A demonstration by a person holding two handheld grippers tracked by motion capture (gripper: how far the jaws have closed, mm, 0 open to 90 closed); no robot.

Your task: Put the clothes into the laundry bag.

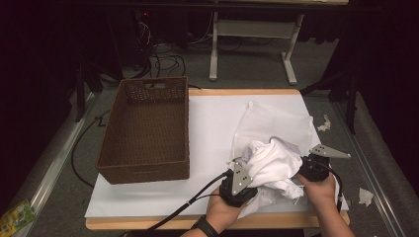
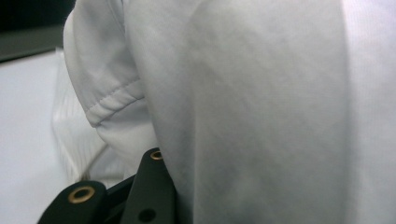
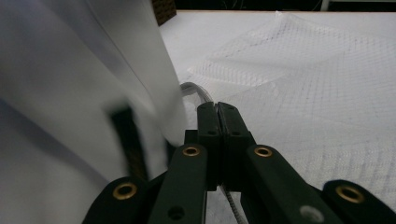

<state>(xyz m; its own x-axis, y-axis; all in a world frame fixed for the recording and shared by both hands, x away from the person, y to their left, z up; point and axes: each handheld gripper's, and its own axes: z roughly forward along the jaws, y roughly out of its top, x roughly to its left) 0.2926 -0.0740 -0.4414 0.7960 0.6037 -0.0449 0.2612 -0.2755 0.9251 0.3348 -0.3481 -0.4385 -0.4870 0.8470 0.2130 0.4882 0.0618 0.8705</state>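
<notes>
A bunched white garment (image 1: 274, 163) hangs between my two grippers above the table's near right side. My left gripper (image 1: 243, 181) is closed on its lower left part. In the left gripper view the cloth (image 2: 257, 116) lies against one black finger (image 2: 149, 186) and hides the other. My right gripper (image 1: 309, 169) sits under the garment's right side. In the right gripper view its jaws (image 3: 217, 106) are pressed together on a white cord (image 3: 194, 88) of the mesh bag (image 3: 303, 74), with the garment (image 3: 70, 93) hanging at the left. The mesh bag (image 1: 276, 121) lies flat behind the garment.
An empty brown wicker basket (image 1: 143, 173) stands on the left of the white table sheet (image 1: 212, 118). White scraps (image 1: 365, 196) lie on the floor at the right. A desk frame (image 1: 252, 44) and cables stand beyond the table's far edge.
</notes>
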